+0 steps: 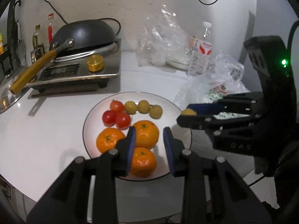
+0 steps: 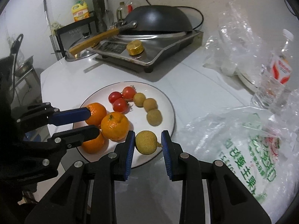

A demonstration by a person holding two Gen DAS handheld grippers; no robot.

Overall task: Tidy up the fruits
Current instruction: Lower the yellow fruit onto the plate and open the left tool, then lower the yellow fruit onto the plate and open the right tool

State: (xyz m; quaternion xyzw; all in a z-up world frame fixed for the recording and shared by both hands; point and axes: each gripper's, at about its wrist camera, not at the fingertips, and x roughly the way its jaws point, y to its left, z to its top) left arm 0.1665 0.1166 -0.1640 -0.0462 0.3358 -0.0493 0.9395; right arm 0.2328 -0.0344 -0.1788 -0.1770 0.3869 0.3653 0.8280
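A white plate [image 1: 184, 128] [image 2: 168, 100] on the white counter holds three oranges [image 1: 145, 134], three red tomatoes [image 1: 122, 119] and three tan longans [image 1: 143, 106]. My left gripper [image 1: 149, 140] is open and empty above the oranges; in the right wrist view it [image 2: 91, 123] hovers at the plate's left side. My right gripper [image 2: 147, 143] holds a fourth longan [image 2: 146, 142] between its pads over the plate's near right rim. In the left wrist view the right gripper [image 1: 184, 114] pinches that longan [image 1: 189, 112] at its fingertips.
A stove with an upturned black wok [image 1: 84, 35] [image 2: 158, 19] stands behind the plate. Crumpled plastic bags [image 1: 211, 89] [image 2: 243, 136] and a water bottle [image 1: 201, 50] [image 2: 276, 74] lie to the right. Bottles [image 1: 49, 29] stand by the wall at far left.
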